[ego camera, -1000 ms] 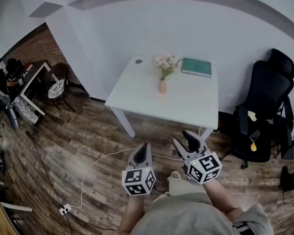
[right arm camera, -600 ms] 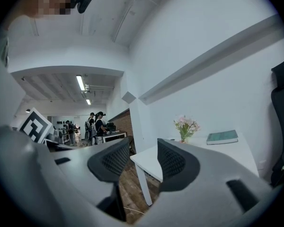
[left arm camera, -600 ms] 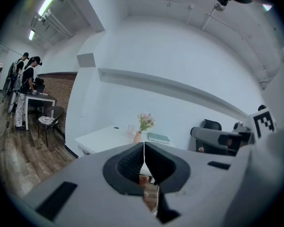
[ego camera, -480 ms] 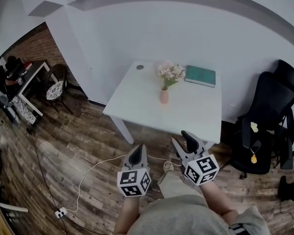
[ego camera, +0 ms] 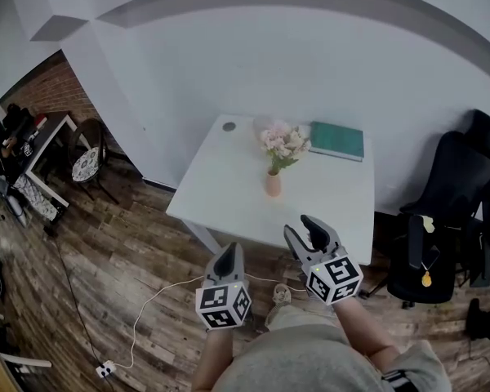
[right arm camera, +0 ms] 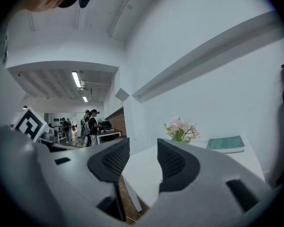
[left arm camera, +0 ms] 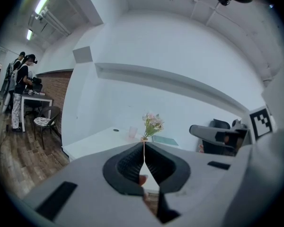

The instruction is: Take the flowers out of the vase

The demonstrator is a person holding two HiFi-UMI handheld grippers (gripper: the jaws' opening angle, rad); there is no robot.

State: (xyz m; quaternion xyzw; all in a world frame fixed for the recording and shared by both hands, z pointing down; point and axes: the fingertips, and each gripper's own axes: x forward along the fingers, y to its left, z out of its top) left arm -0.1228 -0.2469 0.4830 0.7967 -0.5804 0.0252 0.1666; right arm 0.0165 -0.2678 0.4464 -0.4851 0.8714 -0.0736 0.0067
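A small pink vase [ego camera: 273,184] stands near the middle of a white table [ego camera: 220,188], holding a bunch of pale pink flowers [ego camera: 282,143] with green leaves. Both gripper views show the flowers too [left arm camera: 152,123] [right arm camera: 181,128]. My left gripper [ego camera: 228,257] is shut with nothing in it and hangs over the floor short of the table's near edge. My right gripper [ego camera: 305,234] is open and empty, level with the table's near edge, to the right of the vase and still well short of it.
A green book [ego camera: 336,140] lies at the table's far right corner, and a small dark disc [ego camera: 229,126] at its far left. A black office chair [ego camera: 449,211] stands to the right. A white cable with a power strip [ego camera: 106,369] runs across the wooden floor. People stand at a desk [ego camera: 41,137] far left.
I have stepped closer to the table, so it sits lower and nearer in the head view. Both grippers rode forward with me; their jaws stand as before.
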